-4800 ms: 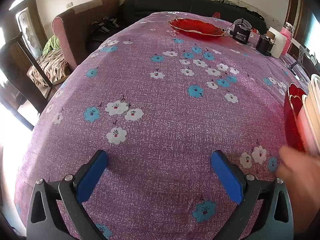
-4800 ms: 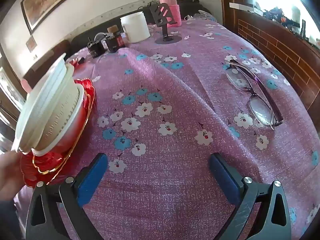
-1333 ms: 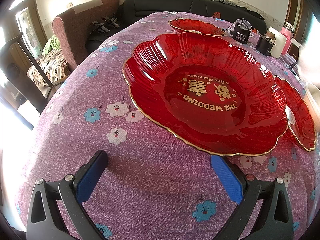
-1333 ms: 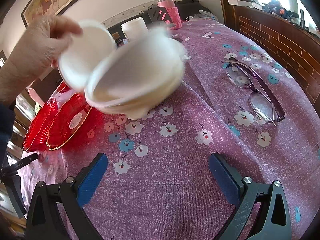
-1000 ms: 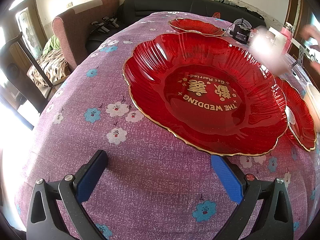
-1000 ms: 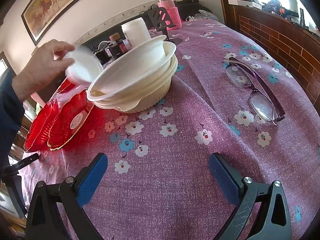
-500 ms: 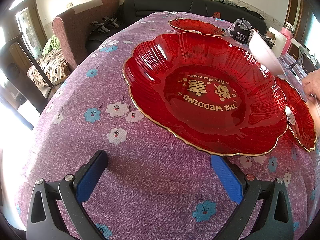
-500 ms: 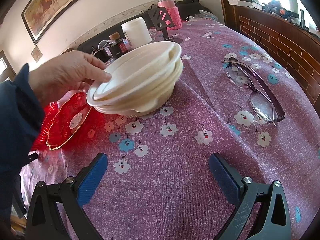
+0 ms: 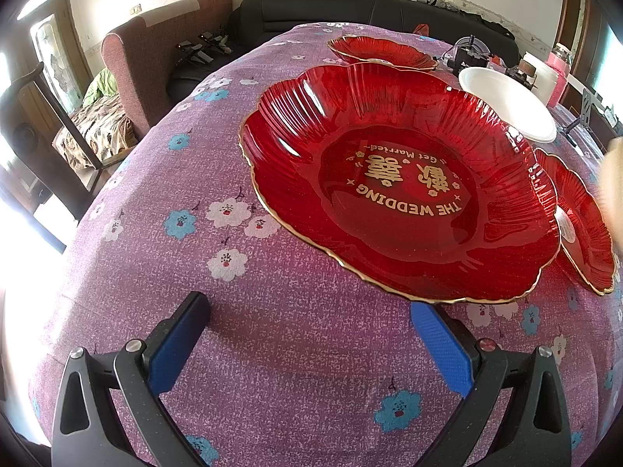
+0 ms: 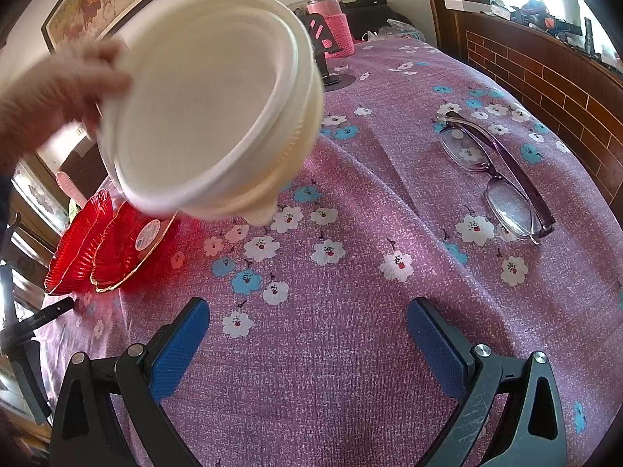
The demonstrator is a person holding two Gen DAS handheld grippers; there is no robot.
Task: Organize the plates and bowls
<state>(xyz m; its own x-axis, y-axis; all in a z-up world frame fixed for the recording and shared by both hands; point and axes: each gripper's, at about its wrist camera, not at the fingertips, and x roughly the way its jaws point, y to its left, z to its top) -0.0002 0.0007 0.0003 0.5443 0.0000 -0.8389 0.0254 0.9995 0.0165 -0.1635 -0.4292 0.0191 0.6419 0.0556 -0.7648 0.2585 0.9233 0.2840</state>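
A large red plate (image 9: 397, 183) with gold lettering lies just ahead of my open left gripper (image 9: 311, 344), whose right finger sits near the plate's front rim. A smaller red plate (image 9: 580, 222) lies at its right, another red plate (image 9: 383, 52) behind it, and a white bowl (image 9: 506, 103) beyond its far rim. In the right wrist view a bare hand (image 10: 58, 97) holds a tilted stack of white bowls (image 10: 210, 105) above the table. Two red plates (image 10: 113, 241) lie left of it. My right gripper (image 10: 307, 346) is open and holds nothing.
A flowered purple cloth (image 10: 350, 272) covers the table. Eyeglasses (image 10: 494, 171) lie at the right. A pink bottle (image 10: 331, 19) and a black phone stand (image 10: 327, 62) stand at the back. Small dark items (image 9: 471, 58) sit behind the plates. A brown armchair (image 9: 155, 62) stands left.
The hand has lifted the stack of white bowls off the table and tilted it towards the camera. One white bowl now rests behind the large red plate. Both grippers have stayed still.
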